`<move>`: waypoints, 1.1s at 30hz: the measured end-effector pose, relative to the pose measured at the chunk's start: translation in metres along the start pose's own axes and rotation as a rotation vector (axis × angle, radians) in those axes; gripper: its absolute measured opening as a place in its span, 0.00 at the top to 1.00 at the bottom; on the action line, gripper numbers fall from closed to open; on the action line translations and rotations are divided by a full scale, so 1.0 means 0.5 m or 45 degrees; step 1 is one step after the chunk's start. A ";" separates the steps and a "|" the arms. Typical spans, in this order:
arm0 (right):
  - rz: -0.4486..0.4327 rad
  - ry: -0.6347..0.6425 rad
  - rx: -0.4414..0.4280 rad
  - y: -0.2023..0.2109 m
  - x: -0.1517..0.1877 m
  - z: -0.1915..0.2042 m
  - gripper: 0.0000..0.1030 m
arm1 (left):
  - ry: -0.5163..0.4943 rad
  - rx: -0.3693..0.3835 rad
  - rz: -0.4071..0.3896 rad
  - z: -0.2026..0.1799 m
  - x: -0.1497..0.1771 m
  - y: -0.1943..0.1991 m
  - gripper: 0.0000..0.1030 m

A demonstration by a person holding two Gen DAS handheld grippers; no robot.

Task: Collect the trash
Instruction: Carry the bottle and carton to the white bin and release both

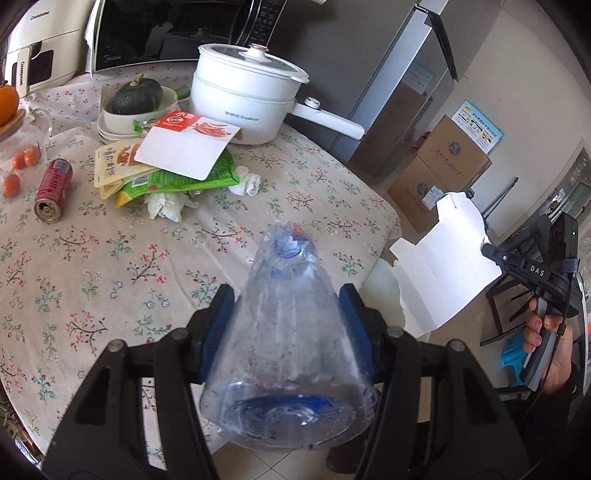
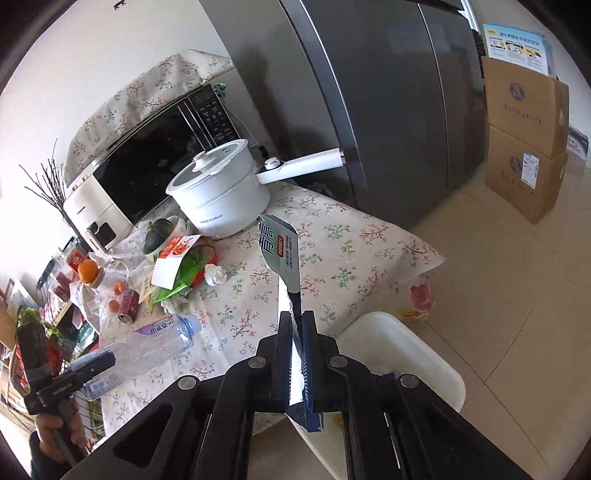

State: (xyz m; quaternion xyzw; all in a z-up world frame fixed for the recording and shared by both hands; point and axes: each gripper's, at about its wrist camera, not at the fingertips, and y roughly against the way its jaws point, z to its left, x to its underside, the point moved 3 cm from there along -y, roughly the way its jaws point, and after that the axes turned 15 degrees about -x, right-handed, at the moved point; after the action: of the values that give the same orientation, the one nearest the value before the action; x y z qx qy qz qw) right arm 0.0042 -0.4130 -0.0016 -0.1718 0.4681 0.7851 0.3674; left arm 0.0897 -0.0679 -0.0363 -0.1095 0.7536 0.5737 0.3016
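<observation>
My left gripper (image 1: pixel 288 306) is shut on a clear plastic bottle (image 1: pixel 288 332), held over the table's near edge; the bottle also shows in the right wrist view (image 2: pixel 147 350). My right gripper (image 2: pixel 297 321) is shut on a flattened carton (image 2: pixel 282 251), whose white inner side shows in the left wrist view (image 1: pixel 443 273). It hangs beside the table above a white bin (image 2: pixel 406 354). On the floral tablecloth (image 1: pixel 110 266) lie a red can (image 1: pixel 53 190), snack wrappers (image 1: pixel 170 162) and crumpled tissues (image 1: pixel 247 181).
A white electric pot (image 1: pixel 243 99), a bowl with a green squash (image 1: pixel 136 99), oranges (image 1: pixel 22 162), a microwave (image 1: pixel 155 33) and an air fryer (image 1: pixel 40 48) stand at the back. A grey fridge (image 2: pixel 388 110) and stacked cardboard boxes (image 2: pixel 524 147) stand to the right.
</observation>
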 end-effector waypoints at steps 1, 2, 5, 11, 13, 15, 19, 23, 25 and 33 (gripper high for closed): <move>0.009 -0.014 0.013 0.003 0.009 -0.016 0.95 | -0.015 0.015 0.003 -0.018 0.002 -0.003 0.42; 0.019 -0.025 0.030 0.003 0.018 -0.030 0.95 | -0.031 0.029 0.007 -0.035 0.005 -0.007 0.42; 0.076 -0.058 0.087 -0.016 0.044 -0.073 0.95 | -0.082 0.061 0.030 -0.085 0.016 -0.024 0.42; 0.224 -0.136 0.186 -0.086 0.094 -0.151 0.95 | -0.166 0.105 0.096 -0.172 0.040 -0.066 0.42; 0.266 -0.142 0.212 -0.107 0.108 -0.167 0.94 | -0.207 0.113 0.095 -0.200 0.046 -0.073 0.42; 0.299 -0.152 0.202 -0.120 0.117 -0.178 0.91 | -0.238 0.125 0.097 -0.224 0.050 -0.080 0.42; 0.290 -0.193 0.186 -0.108 0.116 -0.189 0.55 | -0.277 0.157 0.119 -0.263 0.058 -0.094 0.42; 0.235 -0.170 0.209 -0.075 0.102 -0.193 0.32 | -0.347 0.173 0.144 -0.303 0.072 -0.111 0.42; 0.220 -0.173 0.219 -0.063 0.099 -0.198 0.32 | -0.374 0.167 0.160 -0.318 0.082 -0.126 0.42; 0.211 -0.214 0.240 -0.048 0.097 -0.220 0.31 | -0.436 0.141 0.202 -0.359 0.107 -0.188 0.42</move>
State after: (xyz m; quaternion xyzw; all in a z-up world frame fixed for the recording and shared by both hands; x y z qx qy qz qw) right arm -0.0186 -0.4808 -0.1014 -0.0308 0.5199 0.7770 0.3537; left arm 0.0360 -0.2551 -0.1136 0.0663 0.7279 0.5635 0.3849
